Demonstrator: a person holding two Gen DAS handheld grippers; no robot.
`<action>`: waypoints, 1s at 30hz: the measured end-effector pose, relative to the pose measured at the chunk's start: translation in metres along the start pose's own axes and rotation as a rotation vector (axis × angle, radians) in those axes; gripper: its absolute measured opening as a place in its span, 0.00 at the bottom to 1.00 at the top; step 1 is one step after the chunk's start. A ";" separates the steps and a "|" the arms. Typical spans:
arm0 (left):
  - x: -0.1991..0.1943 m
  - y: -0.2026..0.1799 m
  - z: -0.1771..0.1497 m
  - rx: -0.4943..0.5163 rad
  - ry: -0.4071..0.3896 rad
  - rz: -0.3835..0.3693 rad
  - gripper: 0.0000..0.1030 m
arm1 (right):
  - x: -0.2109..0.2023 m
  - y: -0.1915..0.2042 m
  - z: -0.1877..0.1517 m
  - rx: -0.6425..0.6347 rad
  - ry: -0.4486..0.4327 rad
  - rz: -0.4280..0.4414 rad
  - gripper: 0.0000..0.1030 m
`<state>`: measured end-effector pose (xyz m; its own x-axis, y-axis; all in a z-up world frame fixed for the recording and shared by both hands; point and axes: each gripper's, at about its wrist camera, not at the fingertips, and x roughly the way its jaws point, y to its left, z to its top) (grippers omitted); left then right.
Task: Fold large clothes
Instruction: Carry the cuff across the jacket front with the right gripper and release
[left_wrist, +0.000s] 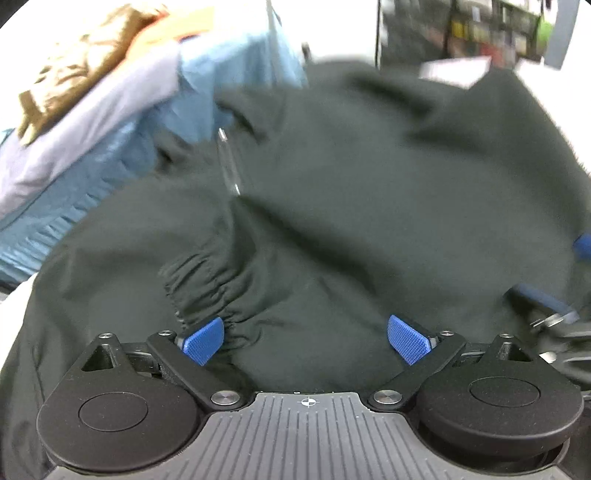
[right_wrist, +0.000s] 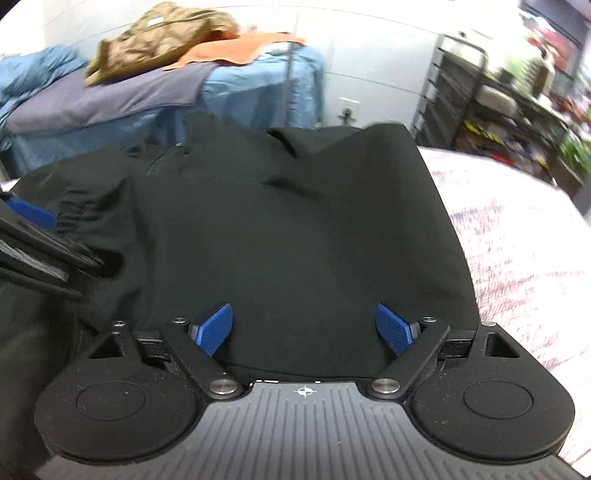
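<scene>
While both grippers hang over it, the black jacket (right_wrist: 280, 206) lies spread across the white speckled surface (right_wrist: 517, 236), which shows bare past the jacket's right edge in the right wrist view.

The right gripper (right_wrist: 304, 326) has its blue fingers (right_wrist: 214, 328) spread wide apart just above the dark cloth, with nothing clamped between them. The left gripper (left_wrist: 306, 341) likewise stands wide open, its fingers (left_wrist: 205, 341) apart with only loose fabric below; whether the pads brush the cloth is hard to tell through the blur. Just ahead of its left finger sits the jacket's gathered elastic cuff (left_wrist: 207, 284), and further up the jacket a silvery zipper (left_wrist: 229, 166) runs along a fold.

At the jacket's left side in the right wrist view, part of the left gripper shows as dark linkage with a blue pad.

Beyond the jacket's far edge lies a pile of other clothes: a light blue garment (right_wrist: 258, 85), a lavender one (right_wrist: 110, 99), an orange one (right_wrist: 236, 50) and an olive quilted jacket (right_wrist: 162, 37) on top. To the jacket's far right stands a dark metal rack (right_wrist: 454, 92).
</scene>
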<state>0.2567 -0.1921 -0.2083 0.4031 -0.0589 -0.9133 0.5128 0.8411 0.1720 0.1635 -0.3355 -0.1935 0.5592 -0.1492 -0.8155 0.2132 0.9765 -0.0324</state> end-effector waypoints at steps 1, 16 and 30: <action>0.006 0.000 -0.001 0.014 0.004 0.002 1.00 | 0.005 0.001 -0.001 0.016 0.012 -0.011 0.87; 0.021 0.009 0.001 -0.055 0.021 -0.037 1.00 | 0.035 0.007 -0.013 -0.035 0.103 -0.050 0.99; -0.038 0.064 -0.055 -0.112 -0.052 -0.012 1.00 | -0.024 0.013 -0.012 0.088 0.025 -0.019 0.99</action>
<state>0.2330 -0.1064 -0.1823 0.4380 -0.0948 -0.8940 0.4308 0.8949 0.1162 0.1428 -0.3176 -0.1813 0.5342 -0.1623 -0.8296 0.2934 0.9560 0.0019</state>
